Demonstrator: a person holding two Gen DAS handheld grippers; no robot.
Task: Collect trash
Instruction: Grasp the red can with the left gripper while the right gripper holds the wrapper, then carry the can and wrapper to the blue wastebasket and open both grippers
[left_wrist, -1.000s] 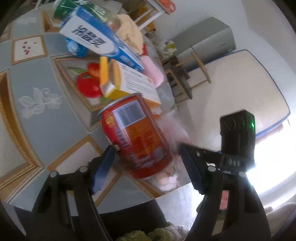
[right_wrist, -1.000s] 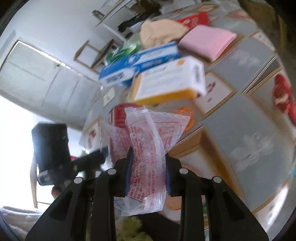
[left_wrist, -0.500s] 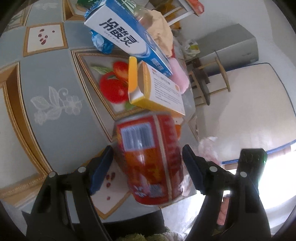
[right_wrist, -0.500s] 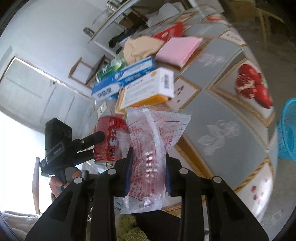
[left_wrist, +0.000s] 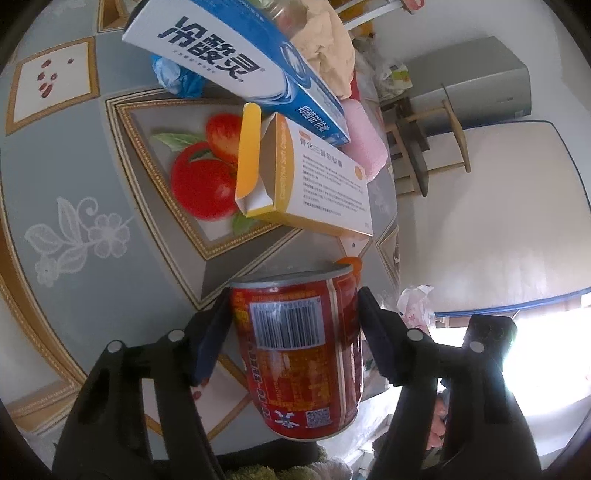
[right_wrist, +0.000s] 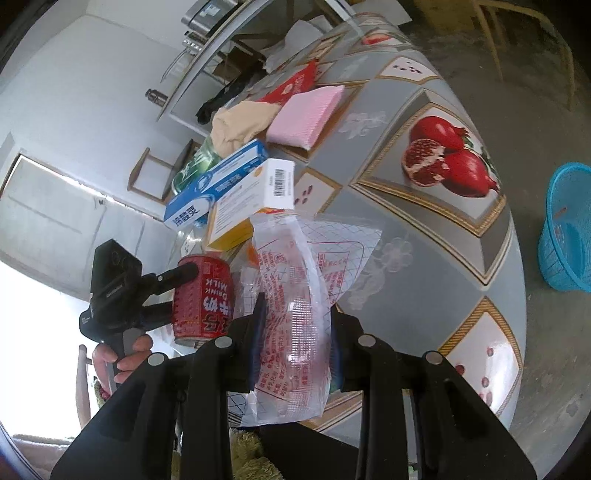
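Pinching clear printed wrapper mid-length, right gripper nearly closed; film light, limp, slippery, so hold broad across the fold. Left gripper, jaws just closing, pads pressed on red can sidewalls: rigid, smooth, likely empty, dent-prone; grip mid-body. Beyond, at 12 o'clock on table: two cartons, yellow box, blue box. One blue basket at 3 o'clock on floor.

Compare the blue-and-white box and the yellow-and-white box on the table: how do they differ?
The blue-and-white box is long and slim, with its near end closed; the yellow-and-white box is shorter and broader, and its end flap stands open. The blue-and-white box lies farther from the camera and partly over the yellow-and-white box. Both are printed cardboard cartons lying flat.
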